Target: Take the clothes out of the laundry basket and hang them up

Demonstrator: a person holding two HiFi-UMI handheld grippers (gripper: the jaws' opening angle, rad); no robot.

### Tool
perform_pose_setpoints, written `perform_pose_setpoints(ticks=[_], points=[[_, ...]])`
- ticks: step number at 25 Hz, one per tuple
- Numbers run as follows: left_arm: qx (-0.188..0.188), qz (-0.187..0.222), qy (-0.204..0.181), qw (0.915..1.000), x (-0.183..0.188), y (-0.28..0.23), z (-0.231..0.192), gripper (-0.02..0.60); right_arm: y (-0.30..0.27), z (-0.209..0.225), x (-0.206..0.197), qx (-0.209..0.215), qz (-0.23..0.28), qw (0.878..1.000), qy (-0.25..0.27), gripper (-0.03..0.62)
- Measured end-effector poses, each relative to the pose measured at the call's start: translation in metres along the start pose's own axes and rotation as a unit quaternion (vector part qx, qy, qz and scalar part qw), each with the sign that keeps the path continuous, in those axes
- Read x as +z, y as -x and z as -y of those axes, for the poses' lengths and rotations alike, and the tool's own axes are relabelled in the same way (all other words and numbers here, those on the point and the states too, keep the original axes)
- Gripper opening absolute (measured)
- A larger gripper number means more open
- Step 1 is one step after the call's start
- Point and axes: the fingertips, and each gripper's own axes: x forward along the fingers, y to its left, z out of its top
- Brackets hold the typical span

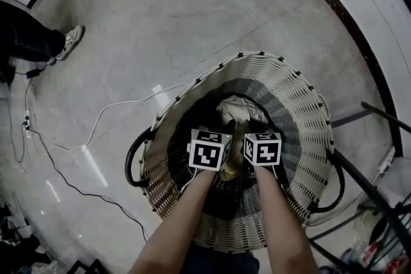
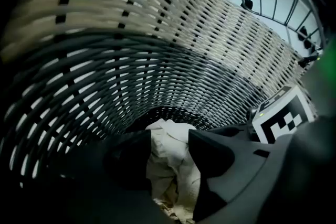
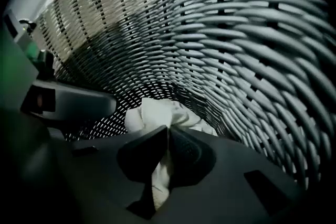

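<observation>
Inside the wicker basket [image 1: 302, 106], the right gripper [image 3: 168, 131] pinched a fold of pale cloth [image 3: 157, 113]. The left gripper [image 2: 170, 136] stood open astride it, walls crowding both; a cable [image 1: 128, 101] lay outside.

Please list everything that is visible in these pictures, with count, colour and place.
laundry basket: one, pale wicker, on the floor, centre
garment: one, cream, crumpled at the basket's bottom
cables: two seen, white and black, on the grey floor, left
shoe: one, light, on a person's foot, upper left
metal bars: several, dark, right edge
left gripper: one, black, inside the basket, jaws apart, garment between them
right gripper: one, black, inside the basket, shut on the garment
</observation>
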Motion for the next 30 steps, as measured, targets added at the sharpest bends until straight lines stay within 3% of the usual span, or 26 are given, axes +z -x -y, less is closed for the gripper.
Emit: perform_pose_setpoints(ticks=[8,14,30], points=[[-0.013,0.017,-0.005,0.9998,0.03,0.052,0.032,0.229,0.07,-0.019,0.035,0.001,0.036,0.999,-0.011,0.012],[0.001,0.02,-0.001,0.9998,0.062,0.114,0.042,0.229,0.145,-0.04,0.077,0.002,0.074,0.997,-0.015,0.012],[-0.011,0.103,-0.005,0.9946,0.18,0.291,0.114,0.229,0.357,-0.095,0.21,0.009,0.192,0.981,0.007,0.012]])
